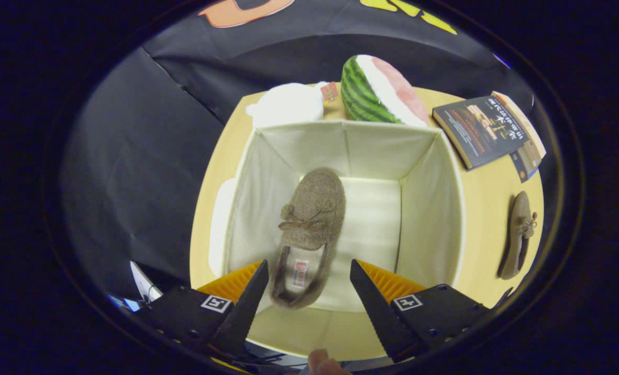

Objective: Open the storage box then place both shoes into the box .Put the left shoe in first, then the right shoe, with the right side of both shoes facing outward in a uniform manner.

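Note:
A cream fabric storage box stands open on the round table, its lid off. One brown fuzzy shoe with a small bow lies on the box floor along the left wall, toe pointing away from me. My gripper hovers above the box's near end, open, its fingers either side of the shoe's heel and not touching it. The second brown shoe lies on its side on the table, right of the box.
Behind the box sit a watermelon-slice plush and a white plush. A dark book lies at the back right. The yellow table ends just left of the box. A fingertip shows below my fingers.

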The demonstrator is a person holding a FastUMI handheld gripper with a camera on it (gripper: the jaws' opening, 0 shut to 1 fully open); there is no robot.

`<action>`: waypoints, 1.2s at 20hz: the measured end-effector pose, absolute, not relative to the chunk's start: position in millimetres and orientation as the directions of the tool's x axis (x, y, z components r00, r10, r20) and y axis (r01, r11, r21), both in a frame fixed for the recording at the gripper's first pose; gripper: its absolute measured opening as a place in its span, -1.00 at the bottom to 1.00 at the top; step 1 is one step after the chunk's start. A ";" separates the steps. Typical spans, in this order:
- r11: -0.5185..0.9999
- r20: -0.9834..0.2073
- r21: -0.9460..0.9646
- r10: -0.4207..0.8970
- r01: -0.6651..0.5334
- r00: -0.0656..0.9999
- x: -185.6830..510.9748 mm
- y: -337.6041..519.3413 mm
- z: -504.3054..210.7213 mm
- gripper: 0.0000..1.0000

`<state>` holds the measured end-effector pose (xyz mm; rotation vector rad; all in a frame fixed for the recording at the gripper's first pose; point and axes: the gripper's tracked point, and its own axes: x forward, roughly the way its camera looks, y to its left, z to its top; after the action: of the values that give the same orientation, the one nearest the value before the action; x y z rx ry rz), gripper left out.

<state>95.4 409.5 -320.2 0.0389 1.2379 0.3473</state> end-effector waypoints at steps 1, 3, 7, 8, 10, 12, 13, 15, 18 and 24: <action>0.941 -0.909 0.226 0.297 -0.254 0.292 92.7 406.0 -305.3 0.93; 0.925 -0.888 0.258 0.341 -0.280 0.308 87.0 400.4 -274.6 0.93; 0.906 -0.849 0.273 0.385 -0.324 0.361 90.6 358.5 -225.7 0.93; 0.906 -0.845 0.265 0.384 -0.330 0.373 93.0 343.9 -220.1 0.93; 0.908 -0.839 0.259 0.380 -0.329 0.390 96.8 311.1 -214.2 0.93; 0.915 -0.844 0.246 0.365 -0.320 0.394 101.9 275.7 -218.6 0.93; 0.921 -0.847 0.239 0.353 -0.308 0.397 105.4 255.9 -222.3 0.93; 0.935 -0.860 0.216 0.318 -0.280 0.399 112.0 211.3 -234.2 0.93; 0.952 -0.885 0.194 0.275 -0.238 0.376 121.7 148.9 -258.3 0.94; 0.978 -0.922 0.112 0.169 -0.178 0.350 134.6 35.1 -311.3 0.93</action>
<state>134.6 35.1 -311.3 -0.0087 1.1926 0.2249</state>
